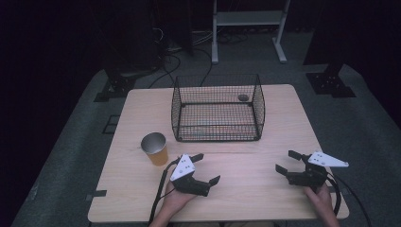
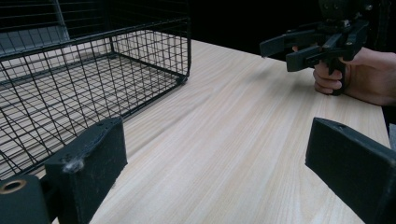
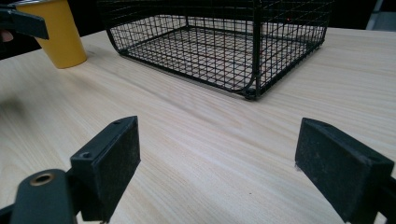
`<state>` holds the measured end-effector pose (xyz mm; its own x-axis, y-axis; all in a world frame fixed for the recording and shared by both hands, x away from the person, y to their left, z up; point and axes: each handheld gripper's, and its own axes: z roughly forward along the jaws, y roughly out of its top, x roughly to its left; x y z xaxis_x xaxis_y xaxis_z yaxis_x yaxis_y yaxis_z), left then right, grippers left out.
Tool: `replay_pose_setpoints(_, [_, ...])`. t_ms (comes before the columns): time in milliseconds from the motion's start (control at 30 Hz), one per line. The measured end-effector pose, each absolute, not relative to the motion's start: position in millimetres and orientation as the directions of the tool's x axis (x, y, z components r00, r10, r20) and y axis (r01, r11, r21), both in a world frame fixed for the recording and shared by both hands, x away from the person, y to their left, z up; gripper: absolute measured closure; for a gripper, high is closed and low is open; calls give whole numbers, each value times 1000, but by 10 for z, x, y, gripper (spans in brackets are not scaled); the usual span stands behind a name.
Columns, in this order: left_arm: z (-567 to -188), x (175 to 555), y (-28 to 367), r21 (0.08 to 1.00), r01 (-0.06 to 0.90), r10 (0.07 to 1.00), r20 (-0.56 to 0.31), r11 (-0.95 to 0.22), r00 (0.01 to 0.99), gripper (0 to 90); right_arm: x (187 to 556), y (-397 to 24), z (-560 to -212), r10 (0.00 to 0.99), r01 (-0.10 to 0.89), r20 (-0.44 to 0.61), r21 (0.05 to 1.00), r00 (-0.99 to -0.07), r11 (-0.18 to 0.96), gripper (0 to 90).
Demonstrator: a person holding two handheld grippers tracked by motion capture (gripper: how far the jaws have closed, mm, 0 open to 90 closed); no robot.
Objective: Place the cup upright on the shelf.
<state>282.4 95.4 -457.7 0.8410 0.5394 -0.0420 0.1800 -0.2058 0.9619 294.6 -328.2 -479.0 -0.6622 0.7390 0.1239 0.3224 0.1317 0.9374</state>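
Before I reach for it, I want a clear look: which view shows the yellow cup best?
The high view: the whole yellow cup stands upright with its metallic inside visible, left of the wire basket. The right gripper view catches its side at the top left corner. The left gripper view looks toward the basket and the other gripper.

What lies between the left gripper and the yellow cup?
Nothing: in the high view only a short strip of bare table separates the open left gripper from the yellow cup; the wire basket stands farther back.
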Motion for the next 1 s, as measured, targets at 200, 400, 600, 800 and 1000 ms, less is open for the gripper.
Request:
replay_pose_setpoints(200, [-4559,2842,1013,961,195,550,-57,-196,833,48,2942,-3275,-4790,741,318,115,938,-661,138,130])
replay_pose_setpoints(400, [-4483,2818,1082,967,177,556,-47,-183,830,49,2945,-3275,-4790,745,323,119,936,-657,136,130])
replay_pose_setpoints(600, [-4404,2803,1122,969,159,560,-27,-189,828,48,2945,-3273,-4790,745,324,118,936,-657,137,130])
replay_pose_setpoints(800, [-4359,2803,1154,970,151,565,-16,-192,825,48,2946,-3275,-4790,745,324,119,936,-657,136,130])
replay_pose_setpoints(1000, [-4294,2793,1211,974,142,571,-15,-178,821,48,2946,-3275,-4790,745,324,119,936,-656,135,130])
